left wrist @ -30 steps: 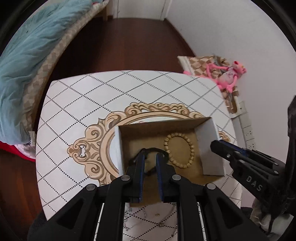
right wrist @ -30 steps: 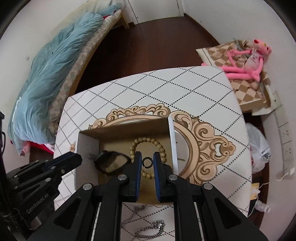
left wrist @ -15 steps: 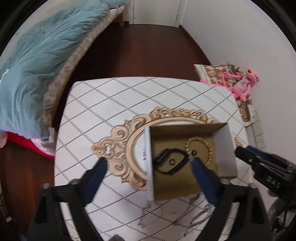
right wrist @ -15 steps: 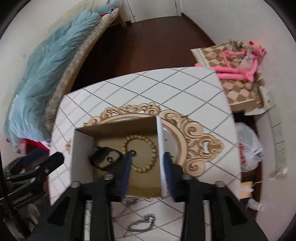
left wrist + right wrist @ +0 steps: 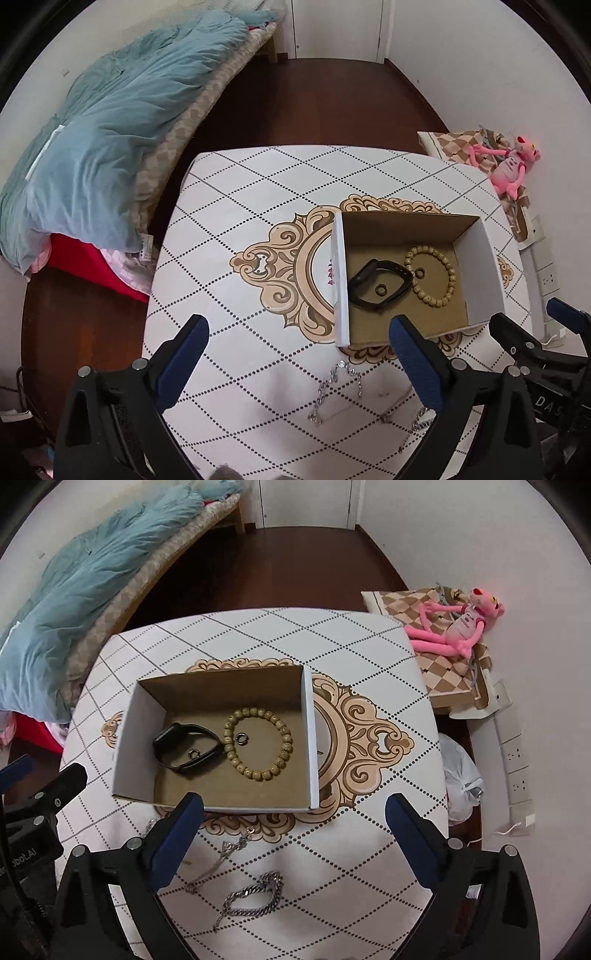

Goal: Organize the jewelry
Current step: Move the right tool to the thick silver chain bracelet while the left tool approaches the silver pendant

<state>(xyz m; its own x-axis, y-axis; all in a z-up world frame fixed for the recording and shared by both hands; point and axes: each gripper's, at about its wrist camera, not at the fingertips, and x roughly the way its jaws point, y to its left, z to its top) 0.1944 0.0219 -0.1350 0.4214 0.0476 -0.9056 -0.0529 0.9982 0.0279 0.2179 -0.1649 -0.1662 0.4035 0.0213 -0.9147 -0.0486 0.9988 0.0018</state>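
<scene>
An open cardboard box (image 5: 310,734) (image 5: 341,258) stands on the patterned table. In it lie a black wristband (image 5: 186,749) (image 5: 382,282), a wooden bead bracelet (image 5: 258,743) (image 5: 430,277) and two small dark rings (image 5: 242,738) (image 5: 193,754). Silver chains lie on the table in front of the box (image 5: 255,893) (image 5: 336,387). My left gripper (image 5: 297,338) is open and empty, above the table left of the box. My right gripper (image 5: 293,814) is open and empty, above the box's near edge.
The table (image 5: 369,657) has a white cloth with a gold ornament. A bed with a blue duvet (image 5: 103,122) stands to the left. A pink plush toy (image 5: 454,624) on a checked cushion, a plastic bag (image 5: 460,779) and wall sockets are at the right.
Both grippers opened and pulled back up from the box. The left let go of the wristband and the right let go of a ring; both now lie in the box.
</scene>
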